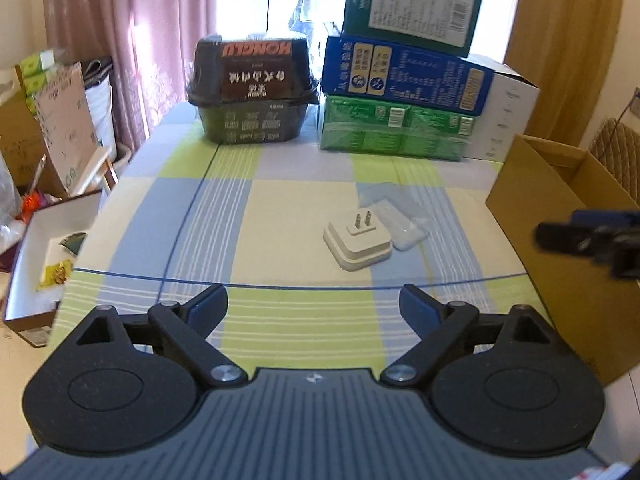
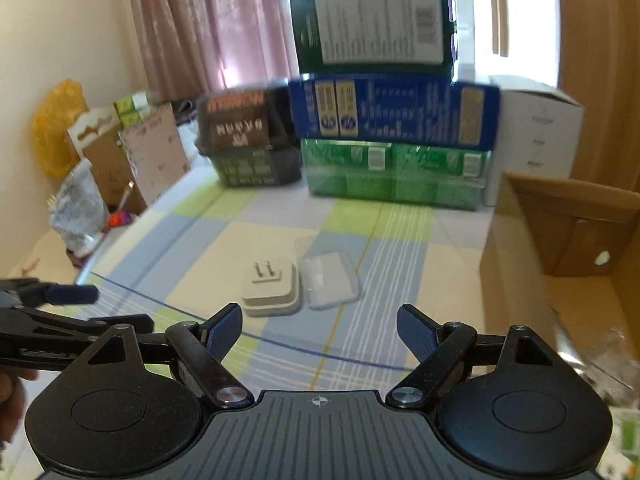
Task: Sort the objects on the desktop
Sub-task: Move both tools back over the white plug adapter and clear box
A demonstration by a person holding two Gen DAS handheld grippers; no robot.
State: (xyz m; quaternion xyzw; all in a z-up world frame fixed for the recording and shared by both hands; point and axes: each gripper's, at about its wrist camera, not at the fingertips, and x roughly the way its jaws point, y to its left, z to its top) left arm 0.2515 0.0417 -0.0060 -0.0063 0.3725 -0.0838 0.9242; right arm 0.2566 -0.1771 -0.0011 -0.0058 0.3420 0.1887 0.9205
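A white plug adapter (image 1: 357,243) (image 2: 273,288) lies prongs-up on the checked tablecloth (image 1: 256,216). A clear plastic case (image 1: 402,222) (image 2: 329,278) rests right beside it. My left gripper (image 1: 314,300) hovers open above the cloth, short of the adapter and a little left of it, nothing between its fingers. My right gripper (image 2: 320,326) is open too, with the adapter just ahead and slightly left, nothing in it. The right gripper's fingers (image 1: 576,238) show at the right edge of the left wrist view. The left gripper's fingers (image 2: 72,294) show at the left of the right wrist view.
An open cardboard box (image 1: 560,208) (image 2: 560,240) stands at the table's right edge. At the back sit a black container (image 1: 250,92) and stacked green and blue boxes (image 1: 404,92). Left of the table, an open white-lined box (image 1: 44,256) and cartons crowd the floor.
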